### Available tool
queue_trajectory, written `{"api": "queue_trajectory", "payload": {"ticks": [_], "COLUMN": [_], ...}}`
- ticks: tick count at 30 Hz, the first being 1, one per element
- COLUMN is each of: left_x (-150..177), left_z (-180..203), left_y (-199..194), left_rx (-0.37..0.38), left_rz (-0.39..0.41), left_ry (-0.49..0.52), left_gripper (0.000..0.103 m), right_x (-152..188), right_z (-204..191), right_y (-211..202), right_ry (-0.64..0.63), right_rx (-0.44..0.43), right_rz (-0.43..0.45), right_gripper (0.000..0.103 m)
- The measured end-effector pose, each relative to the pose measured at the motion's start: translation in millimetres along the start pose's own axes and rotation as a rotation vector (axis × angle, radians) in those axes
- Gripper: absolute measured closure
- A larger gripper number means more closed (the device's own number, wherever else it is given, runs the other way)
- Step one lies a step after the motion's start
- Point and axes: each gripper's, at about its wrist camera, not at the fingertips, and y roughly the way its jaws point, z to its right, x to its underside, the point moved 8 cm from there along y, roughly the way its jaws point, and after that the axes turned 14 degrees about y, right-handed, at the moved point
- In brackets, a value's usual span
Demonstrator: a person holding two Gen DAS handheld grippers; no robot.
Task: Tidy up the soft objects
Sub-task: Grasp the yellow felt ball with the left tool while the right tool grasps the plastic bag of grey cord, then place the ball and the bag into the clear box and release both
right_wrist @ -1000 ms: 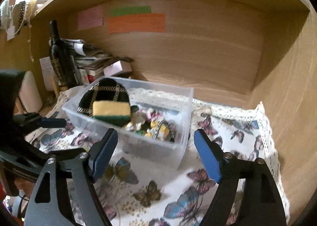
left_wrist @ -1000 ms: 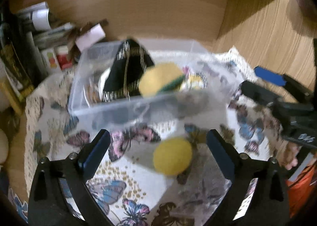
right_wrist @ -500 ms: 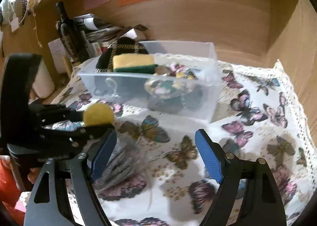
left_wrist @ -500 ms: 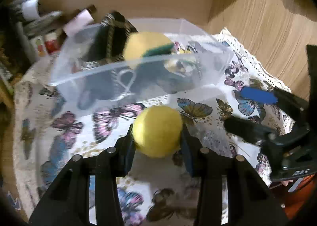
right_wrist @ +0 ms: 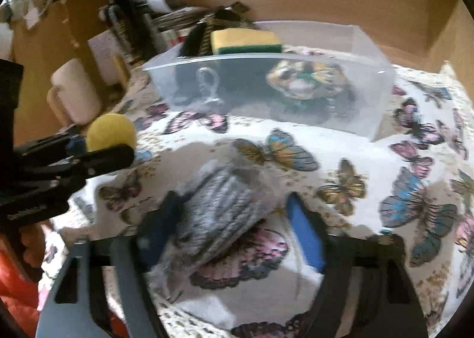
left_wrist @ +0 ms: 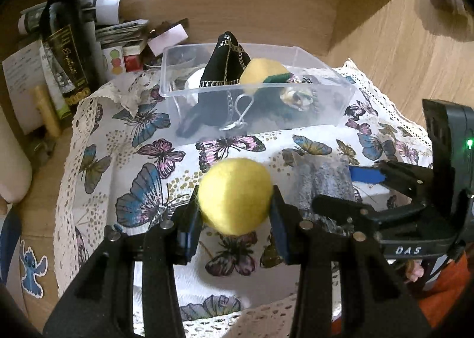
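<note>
My left gripper is shut on a yellow felt ball and holds it above the butterfly cloth. The ball also shows in the right wrist view. A grey yarn bundle in a clear bag lies on the cloth between the open fingers of my right gripper; whether the fingers touch it I cannot tell. It also shows in the left wrist view. Behind stands a clear plastic box holding a black cloth, a yellow-green sponge and a patterned soft item.
A dark bottle, papers and small boxes stand at the back left. A white mug sits left of the box. Wooden shelf walls close in the back and right.
My left gripper closed on the yellow ball and lifted it off the cloth. My right gripper moved down and forward until its open fingers came around the grey yarn bundle.
</note>
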Motion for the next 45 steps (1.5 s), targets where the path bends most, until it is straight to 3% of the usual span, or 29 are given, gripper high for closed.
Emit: {"api": "queue_trajectory", "payload": {"ticks": [2, 5, 7, 13, 21, 29, 36, 45], "left_x": [0.1, -4.8, -10.5, -37.7, -80.7, -106.1, -100.4, -96.1], "left_z": [1.7, 1.1, -0.5, -9.9, -26.4, -56.4, -60.2, -61.7], "left_y": [0.8, -1.0, -3.0, -9.0, -15.0, 2.6, 38.4, 72.0], "left_rx": [0.005, -0.001, -0.006, -0.013, -0.059, -0.090, -0.013, -0.049], "left_rz": [0.005, 0.023, 0.038, 0.089, 0.159, 0.147, 0.073, 0.013], "left_ry": [-0.001, 0.001, 0.001, -0.001, 0.008, -0.026, -0.047, -0.017], "left_gripper": [0.061, 0.062, 0.062, 0.061, 0.061, 0.061, 0.061, 0.062], "right_x": [-0.4, -4.5, -8.4, -35.0, -97.0, -148.3, -159.7, -145.2], "right_z": [-3.5, -4.9, -6.4, -1.3, 17.1, 23.3, 27.7, 34.3], "right_y": [0.3, -2.7, -7.2, -33.6, -68.3, -87.1, -49.7, 0.9], "right_ry": [0.004, 0.001, 0.002, -0.017, -0.015, -0.047, -0.082, -0.091], "right_rx": [-0.042, -0.045, -0.043, -0.002, 0.065, 0.119, 0.147, 0.156], "right_rz": [-0.013, 0.005, 0.028, 0.157, 0.335, 0.455, 0.384, 0.239], "right_gripper": [0.066, 0.079, 0.082, 0.084, 0.084, 0.084, 0.084, 0.084]}}
